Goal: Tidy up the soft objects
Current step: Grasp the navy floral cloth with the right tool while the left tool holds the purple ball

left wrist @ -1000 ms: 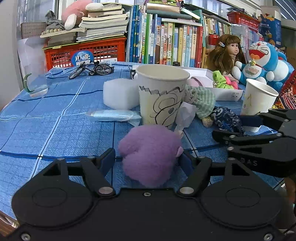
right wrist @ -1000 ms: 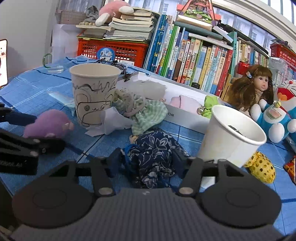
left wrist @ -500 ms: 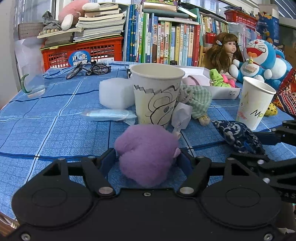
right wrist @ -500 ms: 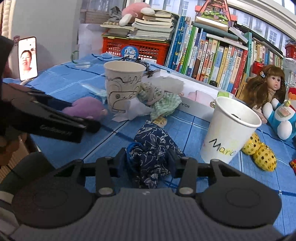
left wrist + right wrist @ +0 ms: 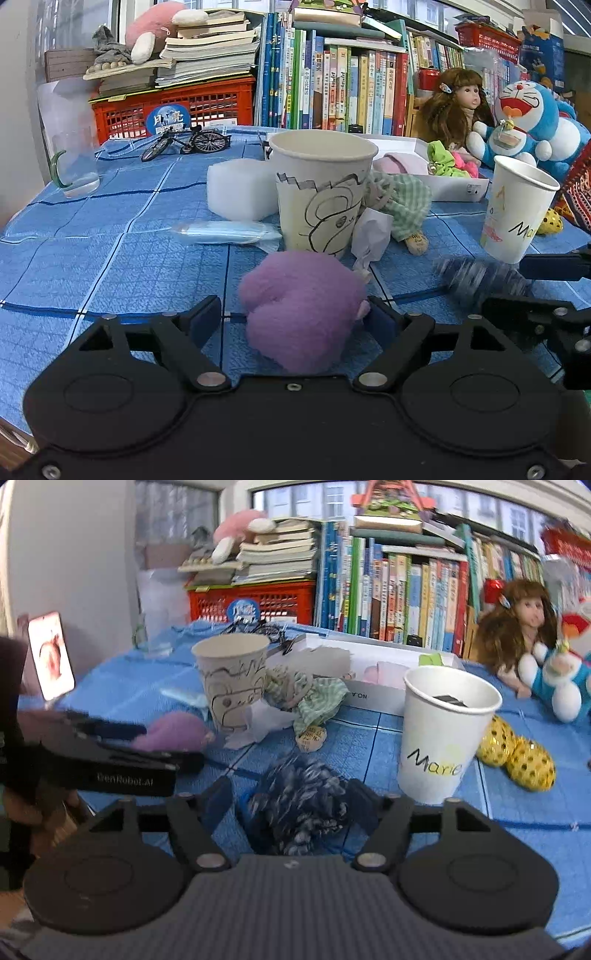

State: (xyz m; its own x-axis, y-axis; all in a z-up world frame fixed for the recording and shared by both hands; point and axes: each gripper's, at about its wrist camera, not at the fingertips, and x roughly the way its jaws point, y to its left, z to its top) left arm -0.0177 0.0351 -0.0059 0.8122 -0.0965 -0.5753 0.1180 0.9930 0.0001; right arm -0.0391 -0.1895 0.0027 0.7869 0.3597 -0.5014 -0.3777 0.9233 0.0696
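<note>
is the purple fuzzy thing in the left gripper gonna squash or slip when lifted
The purple plush looks fuzzy and rounded, so it probably squashes rather than resists. Its fuzz likely grips the left gripper's pads, so slipping seems unlikely. It is probably light.

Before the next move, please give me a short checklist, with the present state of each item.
1. Left gripper shut on the fluffy purple plush ball: ok.
2. Right gripper shut on the dark blue patterned cloth bundle: ok.
3. Paper cup with black drawing stands upright, mouth open: ok.
4. White paper cup with the written name stands upright: ok.
5. That white cup is empty: not ok, a dark flat thing lies inside.
6. Inside of the drawn cup is free: cannot tell.
</note>
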